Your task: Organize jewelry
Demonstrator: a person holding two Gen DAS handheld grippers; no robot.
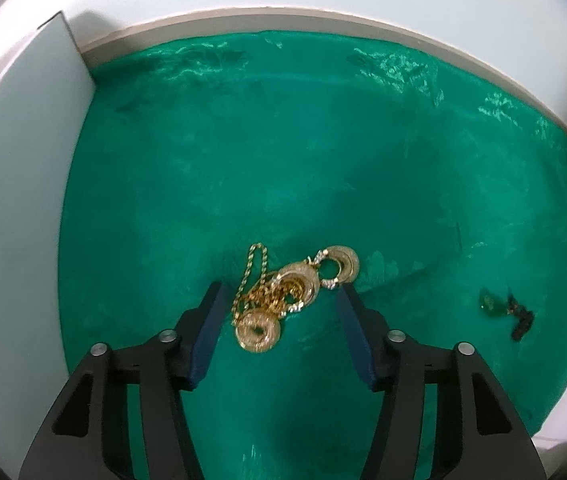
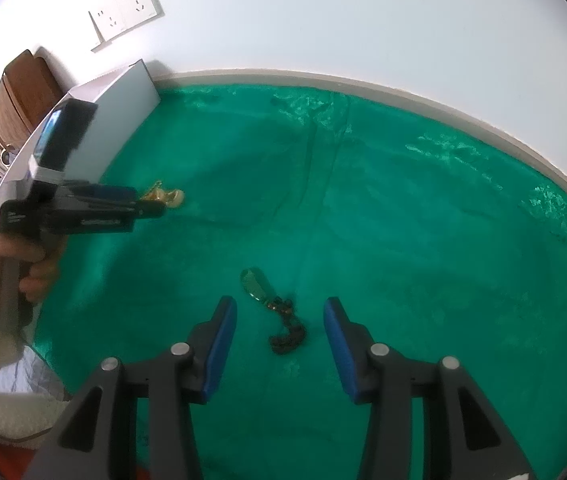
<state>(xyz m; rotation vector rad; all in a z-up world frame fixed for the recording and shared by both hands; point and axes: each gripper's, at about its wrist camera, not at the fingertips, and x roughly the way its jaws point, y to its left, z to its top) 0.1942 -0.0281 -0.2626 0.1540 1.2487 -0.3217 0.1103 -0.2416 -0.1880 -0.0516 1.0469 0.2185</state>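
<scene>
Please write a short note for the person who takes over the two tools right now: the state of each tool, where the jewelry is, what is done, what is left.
Left tool: open, low over the gold jewelry pile, pads either side, not pressing.
Right tool: open, holding nothing, above the green pendant on a dark cord.
Both pieces lie on the green cloth; a white box stands at its left edge.
Done: nothing sorted that I can see.
Left: grip the gold pile, then the pendant.

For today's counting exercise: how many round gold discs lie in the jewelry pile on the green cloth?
3. One disc lies nearest the camera, one in the middle of the pile, one farthest right. The tangled chain may hide more.
</scene>
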